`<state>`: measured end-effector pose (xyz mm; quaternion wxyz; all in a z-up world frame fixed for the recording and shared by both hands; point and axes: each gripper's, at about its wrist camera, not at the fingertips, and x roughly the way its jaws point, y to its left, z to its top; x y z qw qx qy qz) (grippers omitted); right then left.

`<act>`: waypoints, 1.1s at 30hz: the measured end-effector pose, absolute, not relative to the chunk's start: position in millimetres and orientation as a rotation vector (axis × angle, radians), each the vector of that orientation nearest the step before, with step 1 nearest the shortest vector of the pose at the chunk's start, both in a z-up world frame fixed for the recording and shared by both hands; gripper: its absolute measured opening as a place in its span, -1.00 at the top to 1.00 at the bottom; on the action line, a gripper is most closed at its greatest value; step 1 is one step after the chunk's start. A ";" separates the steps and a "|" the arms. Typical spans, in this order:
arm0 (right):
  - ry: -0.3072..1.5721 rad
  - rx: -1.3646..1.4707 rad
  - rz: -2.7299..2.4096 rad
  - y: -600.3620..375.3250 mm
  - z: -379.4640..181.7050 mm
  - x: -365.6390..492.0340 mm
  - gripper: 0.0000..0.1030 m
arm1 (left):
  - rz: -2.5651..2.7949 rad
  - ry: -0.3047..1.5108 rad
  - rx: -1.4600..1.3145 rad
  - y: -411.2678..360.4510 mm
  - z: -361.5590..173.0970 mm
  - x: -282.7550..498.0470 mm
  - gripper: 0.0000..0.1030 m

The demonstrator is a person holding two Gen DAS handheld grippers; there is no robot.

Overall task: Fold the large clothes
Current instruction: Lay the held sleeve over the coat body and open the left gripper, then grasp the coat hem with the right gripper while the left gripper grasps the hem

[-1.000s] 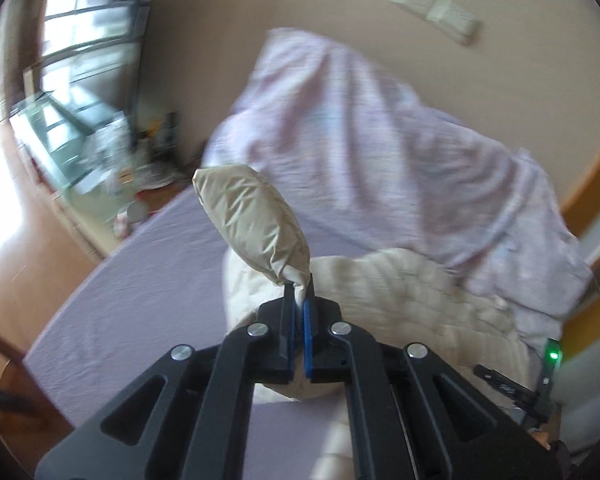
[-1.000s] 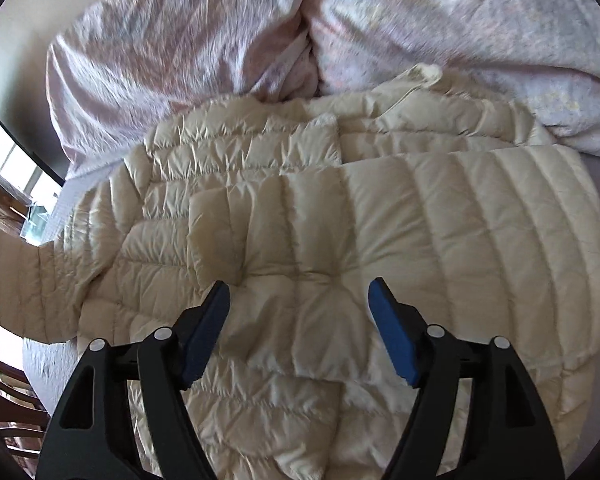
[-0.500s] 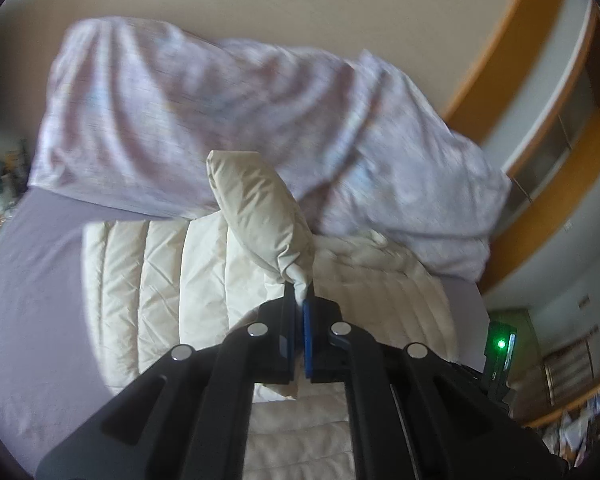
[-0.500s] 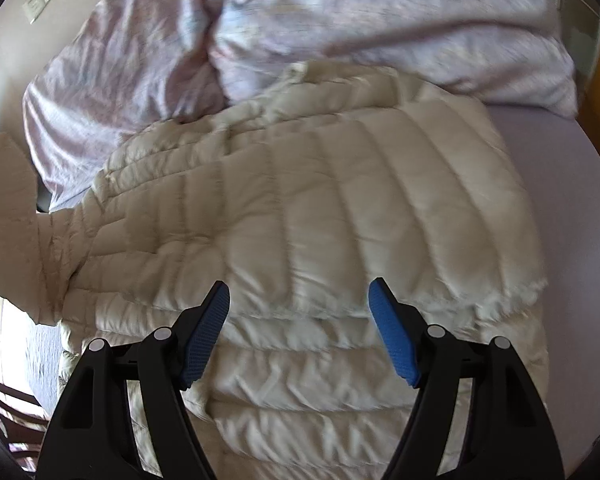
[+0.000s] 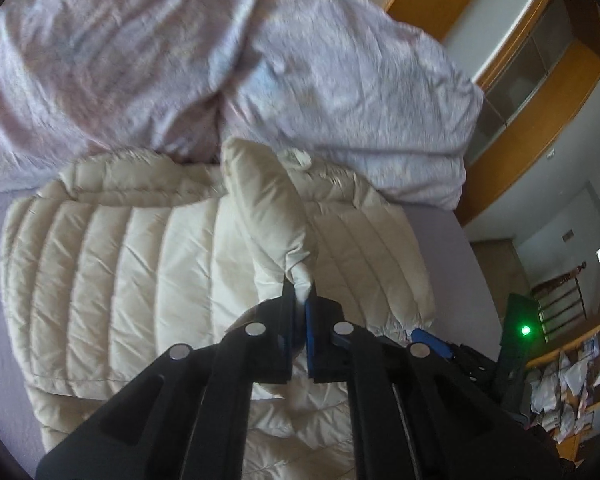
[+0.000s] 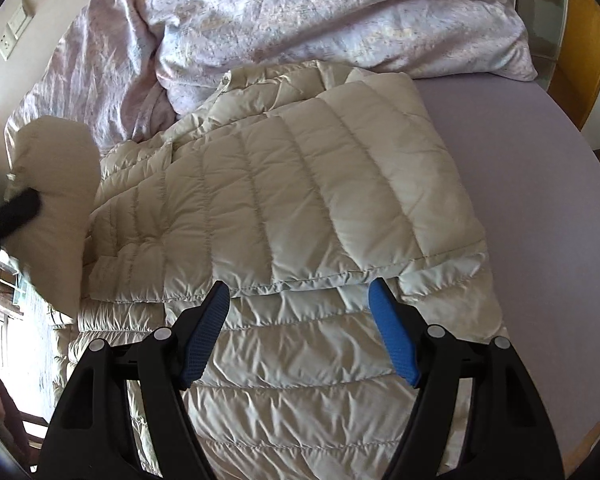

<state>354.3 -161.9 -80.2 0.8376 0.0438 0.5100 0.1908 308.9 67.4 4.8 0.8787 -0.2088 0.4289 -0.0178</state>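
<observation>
A cream quilted puffer jacket [image 5: 120,272] lies partly folded on the bed, one panel laid over its body [image 6: 300,184]. My left gripper [image 5: 300,296] pinches the cuff of the jacket's sleeve [image 5: 264,208] and holds it raised over the jacket; its jaws are opening slightly with the cuff still between the pads. The right wrist view shows that lifted sleeve [image 6: 56,184] at the left edge, with the left gripper [image 6: 20,208] as a dark blur. My right gripper [image 6: 300,290] hovers open above the jacket's lower half, holding nothing. Its blue pad [image 5: 432,340] peeks in low right.
A rumpled pink-lilac duvet [image 5: 180,52] is heaped at the head of the bed behind the jacket [image 6: 340,12]. Lavender sheet [image 6: 540,200] lies bare to the right. A wooden wardrobe [image 5: 540,80] and a cluttered desk [image 5: 572,372] stand beyond the bed.
My left gripper has carried the sleeve from beyond the jacket's left side across over its body. The right gripper has shifted right and back, still open.
</observation>
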 end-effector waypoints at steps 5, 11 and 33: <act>1.066 0.087 0.411 -159.6 -77.1 353.4 -0.43 | -0.016 0.918 -0.493 77.6 -7.5 307.1 0.53; 1.044 0.068 0.474 -138.7 -68.3 349.7 -0.38 | 0.040 0.885 -0.522 112.0 -3.0 289.6 0.00; 1.129 -0.063 0.503 -55.1 -98.9 365.9 0.56 | 0.287 0.958 -0.444 184.8 -36.1 224.5 0.00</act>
